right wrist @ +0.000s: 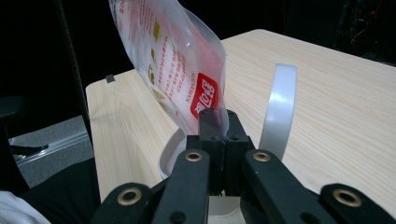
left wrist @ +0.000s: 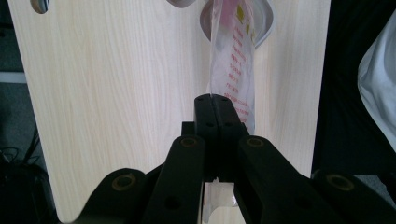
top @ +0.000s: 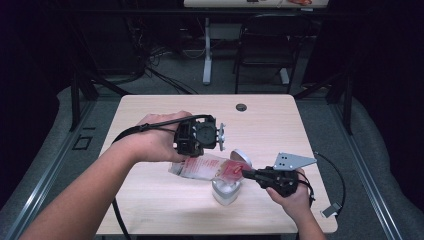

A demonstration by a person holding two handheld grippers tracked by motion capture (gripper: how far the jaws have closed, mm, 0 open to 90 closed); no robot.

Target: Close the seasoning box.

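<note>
A clear plastic bag (top: 202, 167) with red print hangs stretched between my two grippers above the wooden table (top: 150, 200). My left gripper (top: 190, 156) points down and is shut on the bag's left end; in the left gripper view the closed jaws (left wrist: 212, 99) pinch the edge of the bag (left wrist: 233, 70). My right gripper (top: 245, 173) is shut on the bag's right end, and its jaws (right wrist: 219, 114) clamp the bag (right wrist: 173, 56) by the red label. A round pale container (top: 225, 194) sits under the bag, its rim (right wrist: 169, 161) just below the jaws. A white lid (right wrist: 280, 107) stands on edge beside it.
A cable hole (top: 241, 107) sits near the table's far edge. A dark chair (top: 265, 45) and another table's leg (top: 207, 50) stand behind the table. Black cables (top: 330, 170) trail from both grippers. The person's lap is close to the near edge.
</note>
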